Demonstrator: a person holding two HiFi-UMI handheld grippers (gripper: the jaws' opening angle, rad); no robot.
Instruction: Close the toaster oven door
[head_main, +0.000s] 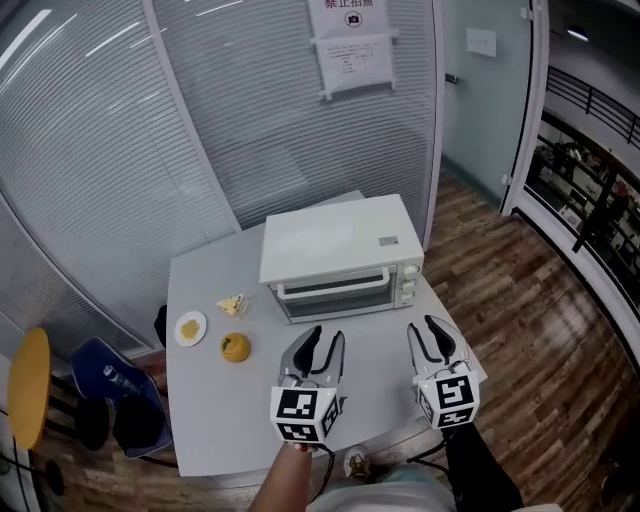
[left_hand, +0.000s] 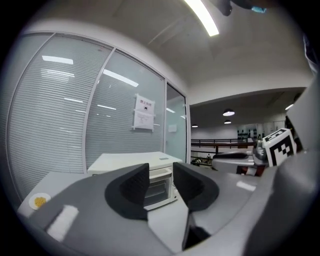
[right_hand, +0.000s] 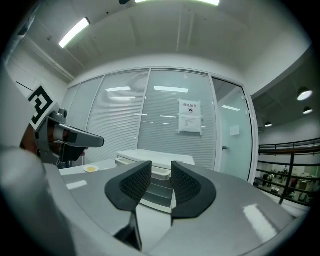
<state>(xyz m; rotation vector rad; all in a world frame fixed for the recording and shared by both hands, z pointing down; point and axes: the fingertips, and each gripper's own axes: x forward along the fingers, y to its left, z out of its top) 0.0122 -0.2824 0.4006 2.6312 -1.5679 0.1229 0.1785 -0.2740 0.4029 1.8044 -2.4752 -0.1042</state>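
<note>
Table (head_main: 205, 400) w/ toaster oven (head_main: 335, 240), left gripper (head_main: 327, 336) & right gripper (head_main: 424, 327) level, side by side, jaws apart, empty

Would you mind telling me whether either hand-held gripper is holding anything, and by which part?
Nothing is held: left hand-held gripper and right hand-held gripper both stand open, empty, short of the oven.

Words on the wall sign (head_main: 352, 50) are too small to read. The left tongs (left_hand: 160, 176) hide part of the toaster oven (left_hand: 131, 161).
</note>
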